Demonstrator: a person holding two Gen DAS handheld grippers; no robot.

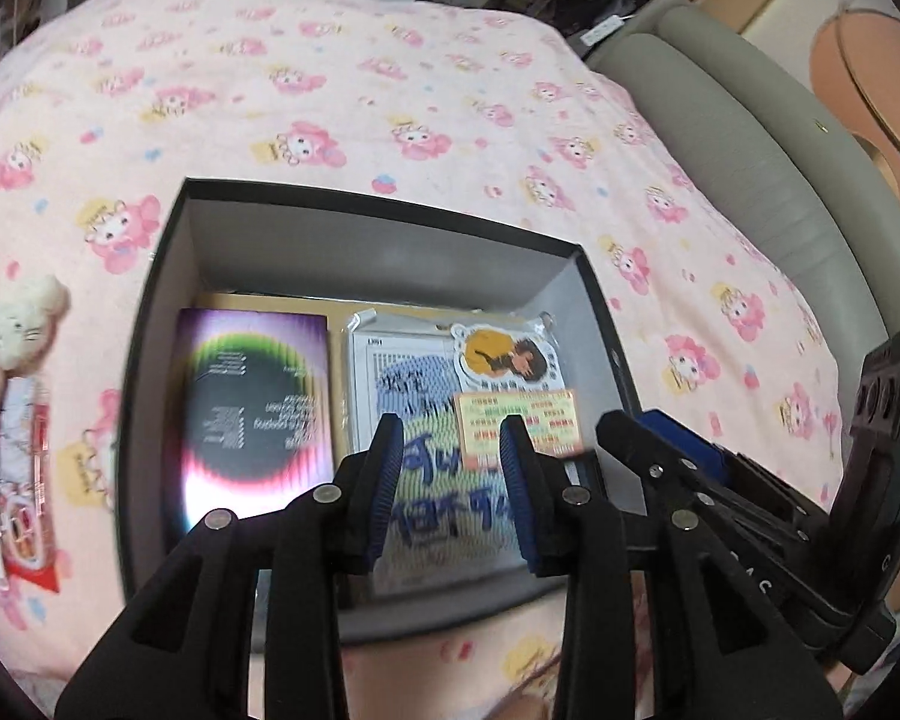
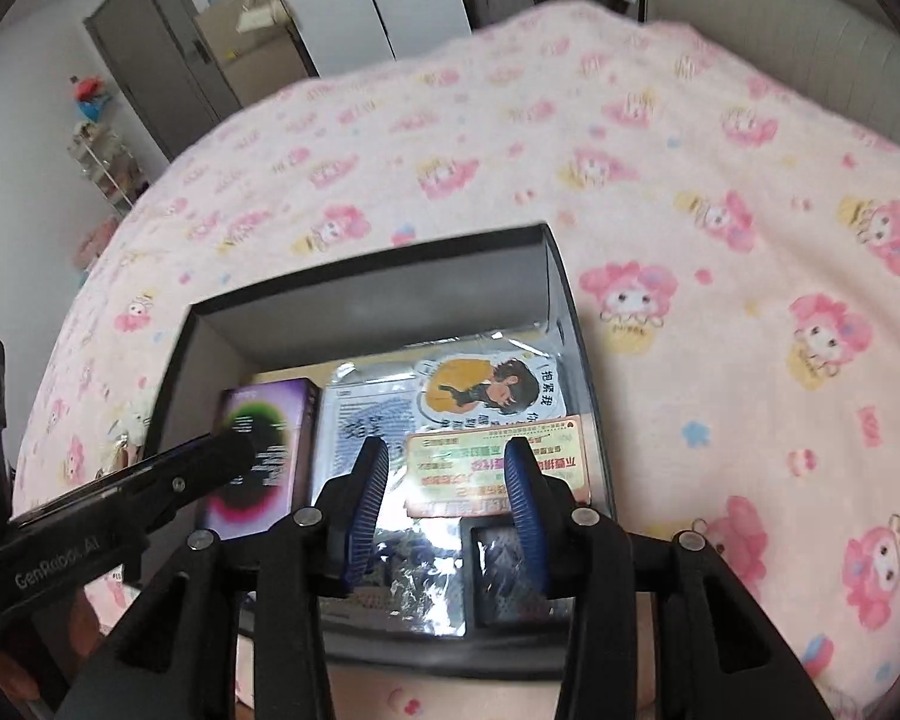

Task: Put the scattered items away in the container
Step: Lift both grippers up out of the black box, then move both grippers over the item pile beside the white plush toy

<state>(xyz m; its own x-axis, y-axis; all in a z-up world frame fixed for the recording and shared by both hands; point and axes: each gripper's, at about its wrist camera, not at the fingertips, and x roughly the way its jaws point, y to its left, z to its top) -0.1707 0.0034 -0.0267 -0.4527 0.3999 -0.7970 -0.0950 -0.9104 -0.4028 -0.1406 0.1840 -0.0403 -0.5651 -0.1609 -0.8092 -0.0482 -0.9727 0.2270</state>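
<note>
A black box (image 1: 168, 276) (image 2: 390, 312) with grey inner walls sits on a pink cartoon-print blanket (image 1: 390, 90). Inside lie a purple album (image 1: 252, 408) (image 2: 282, 402), a printed sheet in a clear sleeve (image 1: 402, 378) (image 2: 366, 420), a sticker of a figure in yellow (image 1: 498, 354) (image 2: 480, 390) and an orange-green card (image 1: 519, 420) (image 2: 450, 468). My left gripper (image 1: 453, 468) hangs over the box, open, with nothing between its blue pads. My right gripper (image 2: 447, 480) hovers beside it over the card, open too. A white plush keychain (image 1: 27, 324) and a red-white packet (image 1: 24, 498) lie on the blanket left of the box.
A grey cushioned seat (image 1: 720, 150) borders the blanket on the right, with a person's arm (image 1: 858, 60) beyond it. A small dark patterned item (image 2: 510, 570) lies in the box's near right corner. Cupboards and a shelf (image 2: 102, 150) stand far left.
</note>
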